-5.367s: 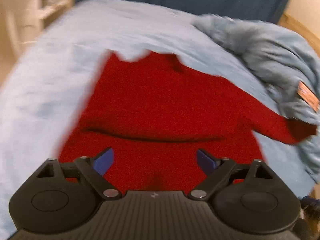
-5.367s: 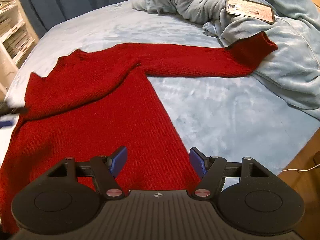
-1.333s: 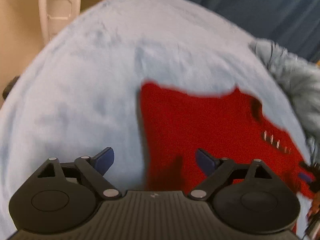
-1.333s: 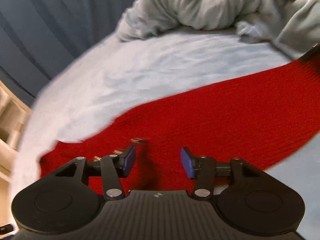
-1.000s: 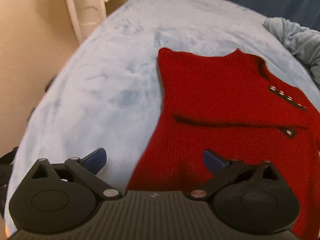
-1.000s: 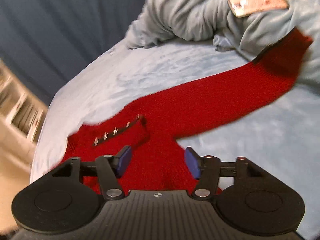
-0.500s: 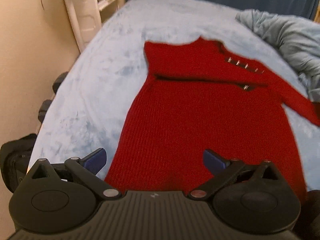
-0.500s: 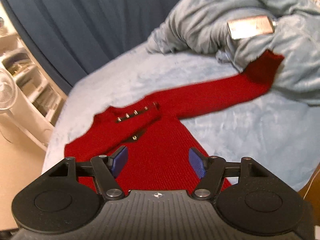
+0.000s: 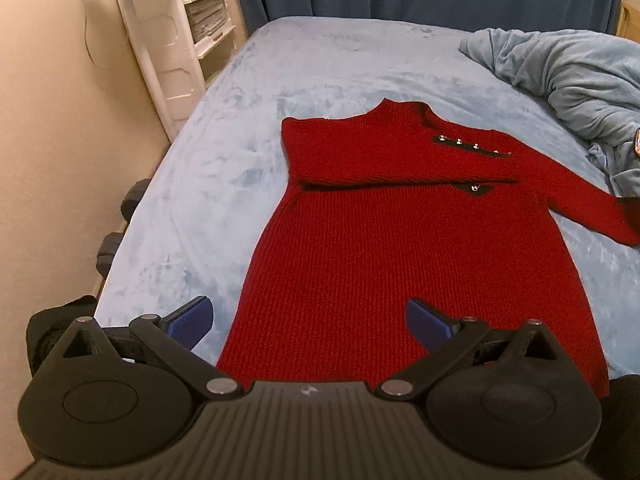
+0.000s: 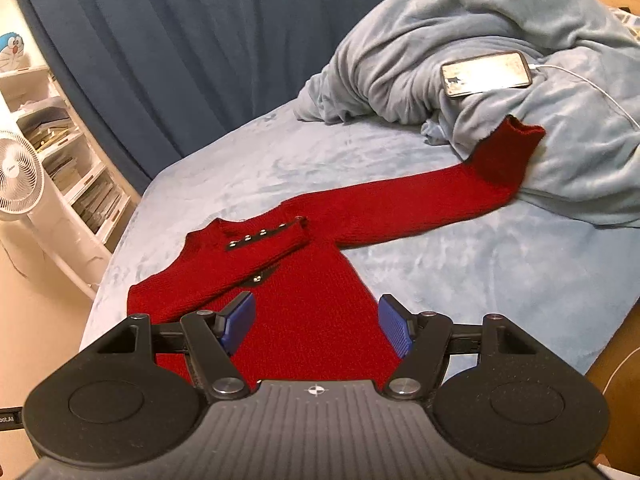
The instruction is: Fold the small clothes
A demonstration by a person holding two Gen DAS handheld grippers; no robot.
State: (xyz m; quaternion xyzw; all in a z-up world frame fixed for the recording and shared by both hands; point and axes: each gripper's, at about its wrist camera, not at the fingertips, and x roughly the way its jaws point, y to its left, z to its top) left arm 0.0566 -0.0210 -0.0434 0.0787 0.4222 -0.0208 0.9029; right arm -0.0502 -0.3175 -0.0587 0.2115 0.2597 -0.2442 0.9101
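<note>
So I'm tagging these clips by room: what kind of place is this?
Most likely a bedroom: a bed with a crumpled blanket, dark blue curtains, and a white bookshelf beside a standing fan.

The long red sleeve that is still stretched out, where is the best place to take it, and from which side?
Probably at the cuff, the free end of the outstretched sleeve. It lies propped up on the grey blanket, so its edge is raised and easy to pinch. Come with the right gripper, open and empty, from the bed side, fingers closing across the cuff.
</note>
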